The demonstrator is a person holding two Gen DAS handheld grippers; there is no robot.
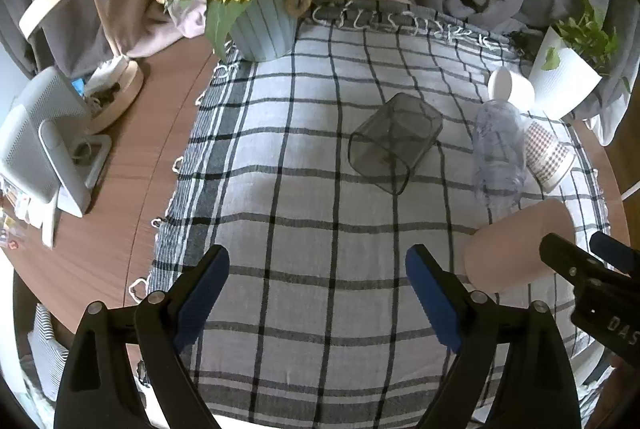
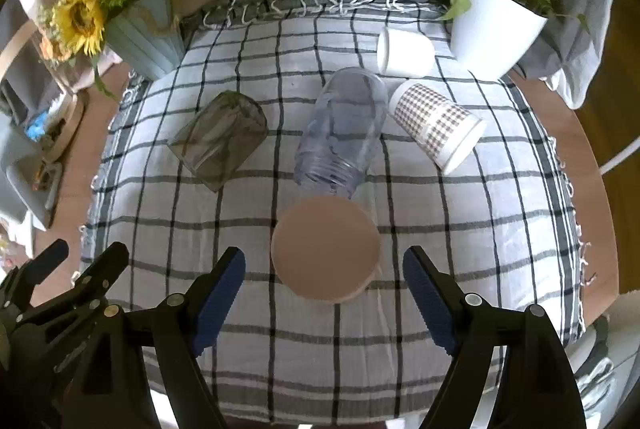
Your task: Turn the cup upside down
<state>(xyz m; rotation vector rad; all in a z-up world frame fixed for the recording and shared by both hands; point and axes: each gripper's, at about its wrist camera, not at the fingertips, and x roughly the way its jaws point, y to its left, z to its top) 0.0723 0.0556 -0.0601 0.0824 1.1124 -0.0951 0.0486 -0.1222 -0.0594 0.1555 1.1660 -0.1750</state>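
1. My right gripper (image 2: 324, 293) hangs over the plaid cloth (image 2: 320, 361), its blue-padded jaws spread wide and holding nothing.
2. The pink cup (image 2: 326, 249) stands on the cloth between and just ahead of those jaws, flat round face toward my camera; I cannot tell whether that face is base or lid.
3. My left gripper (image 1: 318, 293) also sits with its jaws apart and empty, over bare cloth left of the pink cup.
4. Beyond the pink cup, four vessels lie on their sides: a smoky grey tumbler (image 2: 218, 141), a clear bottle (image 2: 342, 133), a checked paper cup (image 2: 438, 125) and a white cup (image 2: 406, 53).
5. A sunflower vase (image 2: 140, 37) and a white planter (image 2: 494, 29) occupy the far corners.
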